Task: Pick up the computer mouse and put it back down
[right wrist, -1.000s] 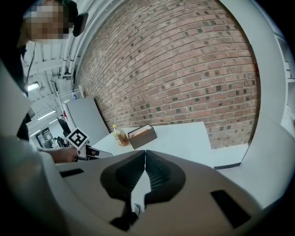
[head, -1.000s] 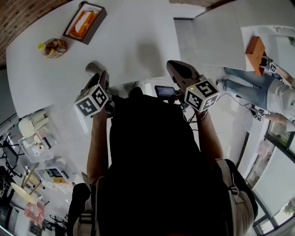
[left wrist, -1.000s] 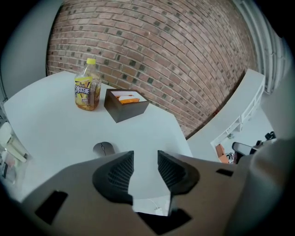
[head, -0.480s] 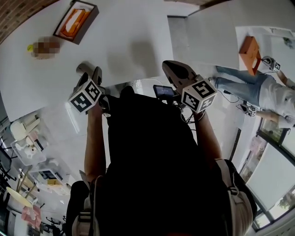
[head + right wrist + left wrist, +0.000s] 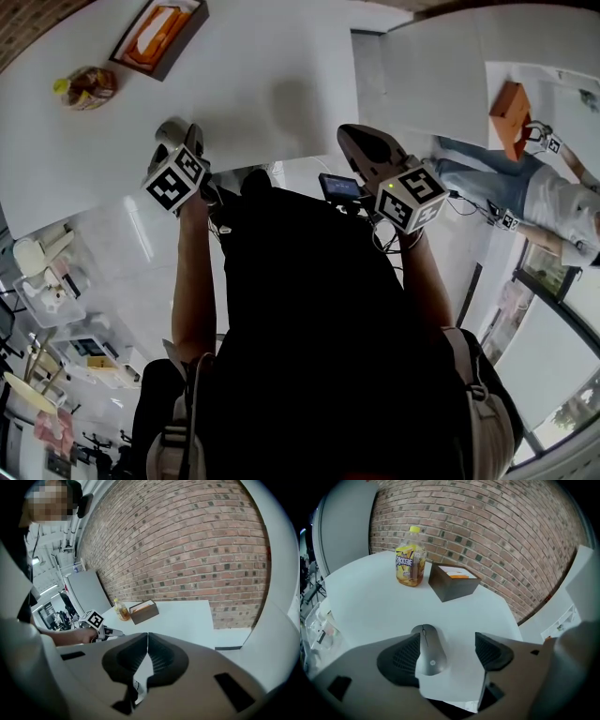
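A grey computer mouse point(image 5: 427, 649) lies on the white table point(image 5: 370, 602), near its front edge. My left gripper point(image 5: 447, 641) stands around it, pointing steeply down. Its jaws have just been opening: the mouse rests close against the left pad point(image 5: 401, 658), while the right pad point(image 5: 490, 649) is well clear of it. In the head view the left gripper point(image 5: 176, 141) is at the table's near edge, and I cannot make out the mouse there. My right gripper point(image 5: 147, 641) is shut with nothing in it and hovers off the table's edge point(image 5: 366, 148).
A bottle of amber drink point(image 5: 410, 566) and a dark open box with orange contents point(image 5: 453, 581) stand at the far side of the table, before a brick wall. Another person point(image 5: 525, 187) works at a second table on the right.
My left gripper has moved forward and down toward the table. The right gripper has stayed where it was.
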